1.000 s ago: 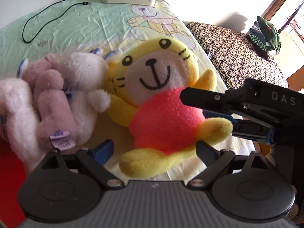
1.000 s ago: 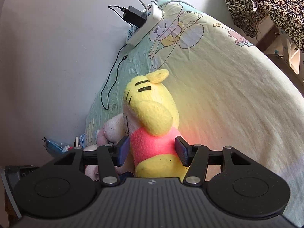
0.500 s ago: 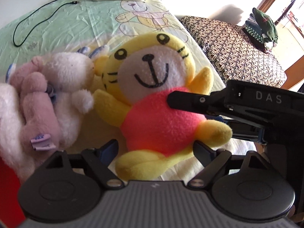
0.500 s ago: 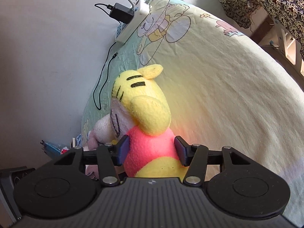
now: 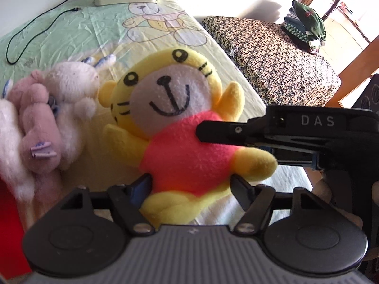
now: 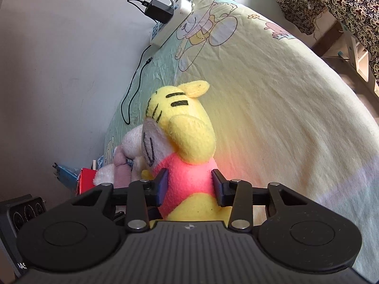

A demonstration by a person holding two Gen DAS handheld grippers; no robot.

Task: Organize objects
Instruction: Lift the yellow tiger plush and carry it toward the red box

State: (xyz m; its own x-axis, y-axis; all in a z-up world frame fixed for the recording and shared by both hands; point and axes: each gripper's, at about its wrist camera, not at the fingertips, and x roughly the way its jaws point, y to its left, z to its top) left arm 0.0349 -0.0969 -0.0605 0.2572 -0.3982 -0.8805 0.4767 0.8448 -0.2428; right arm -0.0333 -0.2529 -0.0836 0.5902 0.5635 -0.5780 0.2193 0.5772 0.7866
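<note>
While both sets of jaws are closing on the yellow tiger plush [image 5: 187,142] lying on the cartoon bedsheet [image 5: 94,28], the left gripper [image 5: 191,184] brackets its lower body and the right gripper [image 6: 189,184] pinches its pink shirt at the waist, pads pressing in. Soft stuffing could squash and slip out, or two opposed pulls might twist it against the pink and white plush toys [image 5: 47,123] just beside it.
</note>
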